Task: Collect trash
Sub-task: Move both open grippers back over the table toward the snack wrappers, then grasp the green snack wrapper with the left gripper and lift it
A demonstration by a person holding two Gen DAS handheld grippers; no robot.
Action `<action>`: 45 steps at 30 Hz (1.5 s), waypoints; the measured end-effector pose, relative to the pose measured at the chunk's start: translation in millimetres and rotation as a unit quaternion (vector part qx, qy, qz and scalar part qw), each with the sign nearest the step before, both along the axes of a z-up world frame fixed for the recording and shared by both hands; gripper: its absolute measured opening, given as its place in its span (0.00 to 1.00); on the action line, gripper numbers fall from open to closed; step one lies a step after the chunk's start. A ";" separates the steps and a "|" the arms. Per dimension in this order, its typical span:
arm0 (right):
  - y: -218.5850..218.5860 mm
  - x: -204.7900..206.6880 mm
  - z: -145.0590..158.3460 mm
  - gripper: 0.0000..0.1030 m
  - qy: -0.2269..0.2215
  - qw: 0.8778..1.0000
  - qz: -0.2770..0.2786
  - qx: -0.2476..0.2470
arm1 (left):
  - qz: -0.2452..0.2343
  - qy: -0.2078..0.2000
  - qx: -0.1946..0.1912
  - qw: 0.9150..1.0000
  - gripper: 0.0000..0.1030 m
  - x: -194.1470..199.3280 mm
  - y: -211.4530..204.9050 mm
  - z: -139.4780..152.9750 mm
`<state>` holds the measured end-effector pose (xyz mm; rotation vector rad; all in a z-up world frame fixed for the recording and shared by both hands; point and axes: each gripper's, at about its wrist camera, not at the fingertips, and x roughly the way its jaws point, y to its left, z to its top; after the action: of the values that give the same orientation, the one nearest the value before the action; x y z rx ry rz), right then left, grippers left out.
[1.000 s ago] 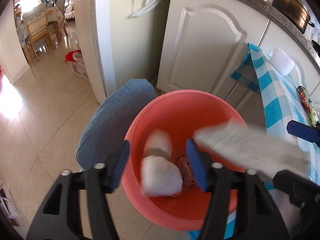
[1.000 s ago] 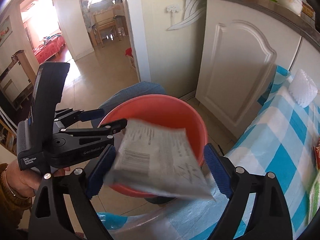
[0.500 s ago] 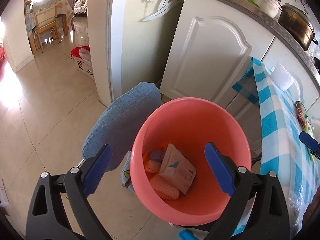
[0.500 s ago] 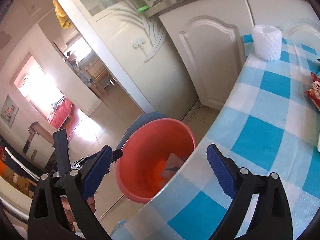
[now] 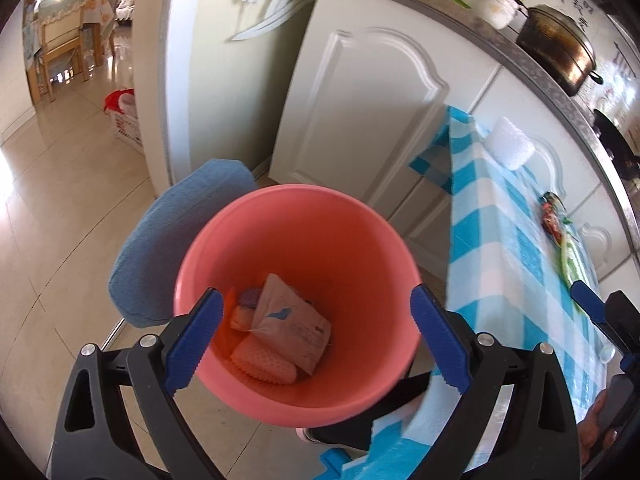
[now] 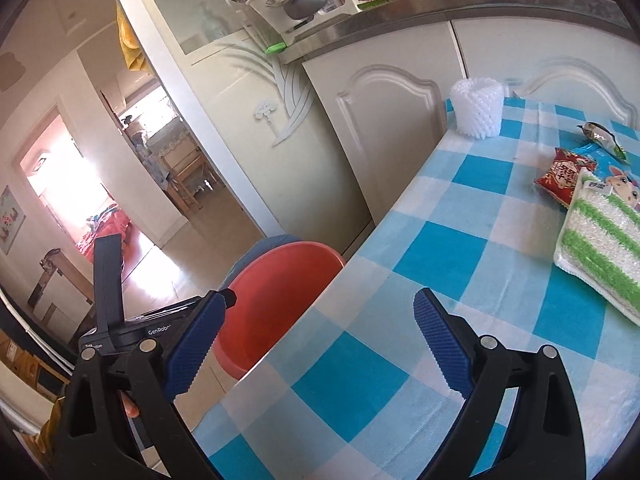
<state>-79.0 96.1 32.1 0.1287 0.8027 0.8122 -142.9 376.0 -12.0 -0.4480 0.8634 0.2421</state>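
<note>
A pink bucket (image 5: 360,216) stands on the floor beside the table; a paper packet with a blue bird (image 5: 292,328) and foam pieces lie in it. My left gripper (image 5: 316,340) hangs above the bucket, open and empty. My right gripper (image 6: 316,344) is open and empty over the blue-checked tablecloth (image 6: 472,248), near its edge. On the cloth lie a red snack wrapper (image 6: 562,174), a green-striped packet (image 6: 600,240), a small foil wrapper (image 6: 602,134) and a white foam sleeve (image 6: 478,108). The bucket (image 6: 276,292) shows below the table edge.
A blue cushioned stool (image 5: 176,248) stands left of the bucket. White cabinet doors (image 5: 360,112) stand behind, with pots on the counter (image 5: 556,48). A doorway (image 6: 152,184) leads to other rooms. A hand holds the left gripper body (image 6: 116,320) at lower left.
The foam piece and the paper packet dropped from both grippers into the bucket. Left jaws opened wide and rose a little. The right gripper swung rightwards from above the bucket to over the table.
</note>
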 end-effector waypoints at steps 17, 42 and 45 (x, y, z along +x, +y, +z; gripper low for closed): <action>-97.8 -8.5 12.5 0.91 -0.041 0.993 -0.094 0.051 | -0.095 -0.024 0.008 0.995 0.92 23.6 -94.0 42.2; -216.3 4.7 9.0 0.92 -0.033 0.975 -0.185 0.115 | -0.239 0.038 -0.018 0.970 0.92 306.9 -332.7 69.8; -218.9 6.4 5.6 0.92 -0.026 0.976 -0.181 0.121 | -0.225 0.060 -0.014 0.972 0.92 332.2 -343.7 57.8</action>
<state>-72.6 -122.8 37.6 0.4566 0.6048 0.5616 189.3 32.3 45.8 -0.2546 1.0629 -0.1638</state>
